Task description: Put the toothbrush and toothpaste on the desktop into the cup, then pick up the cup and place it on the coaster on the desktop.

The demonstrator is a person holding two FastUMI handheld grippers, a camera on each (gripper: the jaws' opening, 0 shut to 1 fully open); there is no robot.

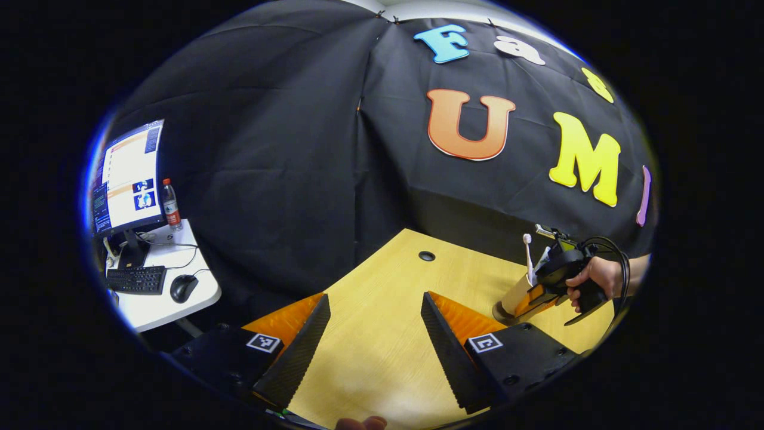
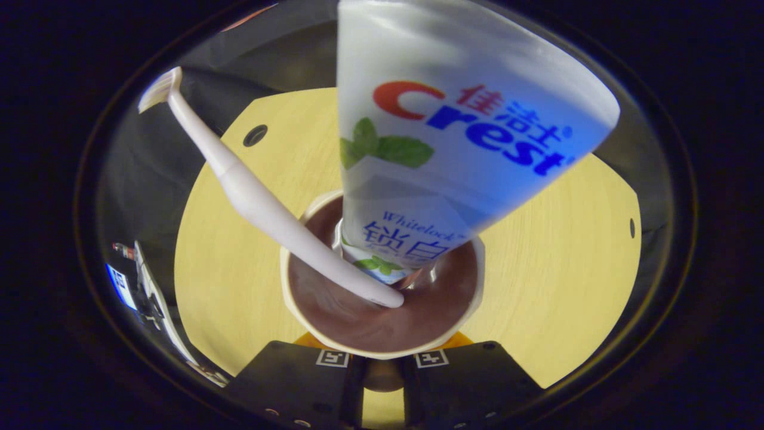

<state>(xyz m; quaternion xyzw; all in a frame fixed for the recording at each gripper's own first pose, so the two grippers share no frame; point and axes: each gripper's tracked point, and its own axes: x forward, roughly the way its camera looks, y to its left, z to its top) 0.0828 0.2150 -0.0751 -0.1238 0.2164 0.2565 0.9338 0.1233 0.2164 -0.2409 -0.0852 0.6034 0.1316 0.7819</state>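
The toothbrush point(image 2: 250, 197) and toothpaste point(image 2: 441, 149) both stand inside the cup point(image 2: 382, 310), leaning on its rim. The right gripper point(image 2: 382, 361) has its fingers clamped around the cup's wall, probably to carry it to the coaster. The left gripper point(image 1: 376, 340) hovers over the bench point(image 1: 382, 298), fingers wide and empty, keeping clear.

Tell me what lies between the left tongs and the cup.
Bare wooden desktop, seen in the left gripper view: nothing lies between the open left tongs and the cup held by the right tongs.
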